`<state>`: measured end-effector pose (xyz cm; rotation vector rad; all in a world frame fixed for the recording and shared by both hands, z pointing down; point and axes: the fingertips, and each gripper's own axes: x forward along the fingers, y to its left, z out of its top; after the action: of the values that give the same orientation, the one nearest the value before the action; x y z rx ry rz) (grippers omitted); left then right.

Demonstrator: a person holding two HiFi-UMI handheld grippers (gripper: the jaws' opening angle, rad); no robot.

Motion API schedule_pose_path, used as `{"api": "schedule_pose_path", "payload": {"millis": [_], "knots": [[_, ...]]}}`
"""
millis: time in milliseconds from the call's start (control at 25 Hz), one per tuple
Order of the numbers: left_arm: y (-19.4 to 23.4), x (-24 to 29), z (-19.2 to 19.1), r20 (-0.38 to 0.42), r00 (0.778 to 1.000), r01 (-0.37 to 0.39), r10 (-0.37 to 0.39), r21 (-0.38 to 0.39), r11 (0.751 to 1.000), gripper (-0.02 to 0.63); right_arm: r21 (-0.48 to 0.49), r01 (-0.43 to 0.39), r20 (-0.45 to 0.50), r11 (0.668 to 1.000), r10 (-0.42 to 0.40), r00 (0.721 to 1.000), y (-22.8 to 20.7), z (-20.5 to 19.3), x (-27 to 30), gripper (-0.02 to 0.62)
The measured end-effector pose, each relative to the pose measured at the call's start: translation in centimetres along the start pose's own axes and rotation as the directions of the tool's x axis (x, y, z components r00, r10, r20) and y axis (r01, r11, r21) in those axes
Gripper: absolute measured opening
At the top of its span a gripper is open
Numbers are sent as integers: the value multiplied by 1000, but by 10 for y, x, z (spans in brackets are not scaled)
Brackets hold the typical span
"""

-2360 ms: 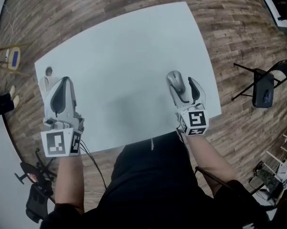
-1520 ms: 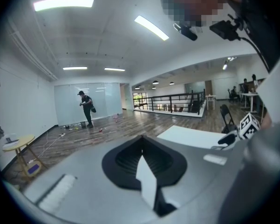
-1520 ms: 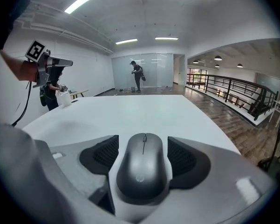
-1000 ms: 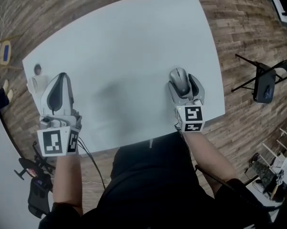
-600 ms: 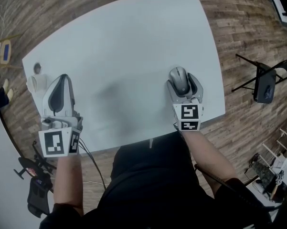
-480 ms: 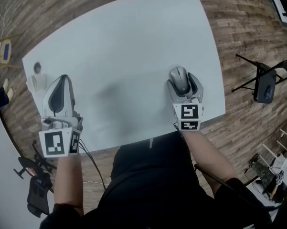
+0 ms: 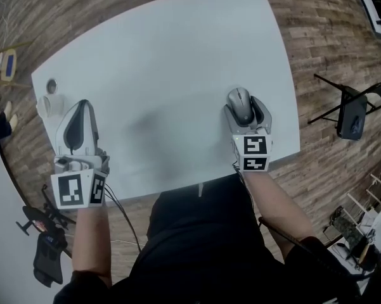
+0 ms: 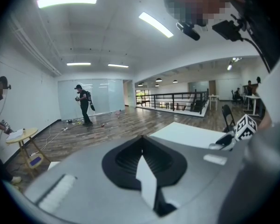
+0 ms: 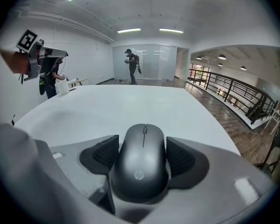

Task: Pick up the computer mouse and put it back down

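A grey computer mouse (image 7: pixel 239 100) (image 9: pixel 142 164) sits between the jaws of my right gripper (image 7: pixel 243 106) (image 9: pixel 142 153), near the right front corner of the white table (image 7: pixel 165 56). The dark ribbed pads (image 9: pixel 102 155) press against both sides of the mouse, so the gripper is shut on it. Whether the mouse rests on the table or hangs just above it cannot be told. My left gripper (image 7: pixel 81 106) (image 8: pixel 142 141) is over the table's left front part, its jaws closed together with nothing between them.
A small white cup-like object (image 7: pixel 51 100) (image 9: pixel 62 87) stands at the table's left edge, just beyond the left gripper. A black folding chair (image 7: pixel 352 116) stands on the wooden floor to the right. The table's right edge (image 7: pixel 297 125) is close to the right gripper.
Since 2.4 s ago the right gripper and mouse have straightened from a leftward tilt. Over the last second both grippers have barely moved.
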<state>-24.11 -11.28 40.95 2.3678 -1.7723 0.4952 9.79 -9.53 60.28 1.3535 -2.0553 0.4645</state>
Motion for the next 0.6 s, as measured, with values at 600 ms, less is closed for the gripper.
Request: {"api": "schedule_pose_path", "payload": {"millis": [600], "knots": [[2,-10,1,14,1000,-19,20,-10,1000,3,27,-33,-24,999,34,999,-3,-1,4,299]]}}
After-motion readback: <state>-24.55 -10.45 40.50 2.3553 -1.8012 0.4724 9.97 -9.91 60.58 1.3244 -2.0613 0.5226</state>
